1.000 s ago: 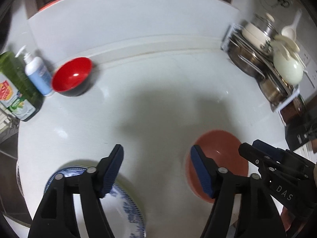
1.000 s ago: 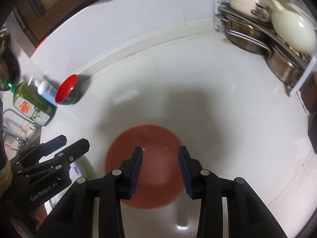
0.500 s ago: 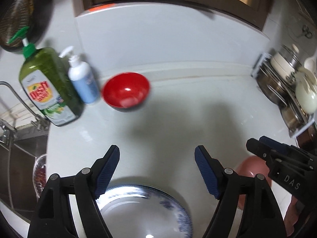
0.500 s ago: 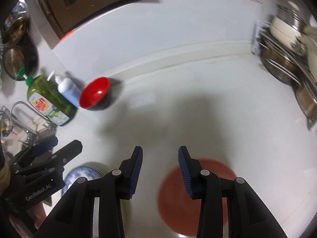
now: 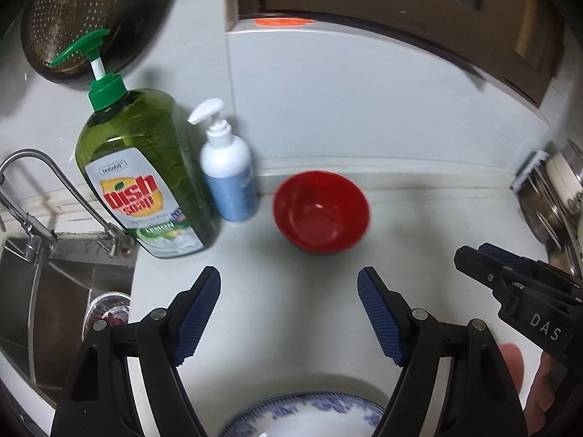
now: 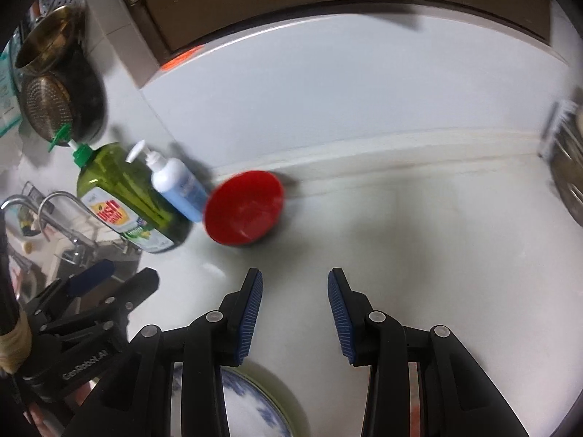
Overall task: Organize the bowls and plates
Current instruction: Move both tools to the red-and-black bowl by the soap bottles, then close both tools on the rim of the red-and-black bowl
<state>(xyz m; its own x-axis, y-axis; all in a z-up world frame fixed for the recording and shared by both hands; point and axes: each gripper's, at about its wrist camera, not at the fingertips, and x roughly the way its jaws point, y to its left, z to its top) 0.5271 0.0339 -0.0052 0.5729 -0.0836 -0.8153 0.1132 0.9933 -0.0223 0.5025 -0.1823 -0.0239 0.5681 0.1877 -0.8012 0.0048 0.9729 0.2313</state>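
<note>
You are looking down on a white tabletop (image 5: 328,309) that meets a pale wall (image 5: 364,102) along a raised, slightly stained strip. Above the wall runs a dark brown wooden frame (image 5: 400,3). To your left a steel sink (image 5: 54,291) with a curved tap (image 5: 43,182) is sunk in. At the right edge stands a rack of steel pots (image 5: 554,200).

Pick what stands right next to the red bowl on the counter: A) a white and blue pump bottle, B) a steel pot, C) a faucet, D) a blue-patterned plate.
A. The red bowl sits by the wall with the white and blue pump bottle immediately beside it, the green dish soap bottle one further over; the blue-patterned plate lies well apart at the near edge.
</note>
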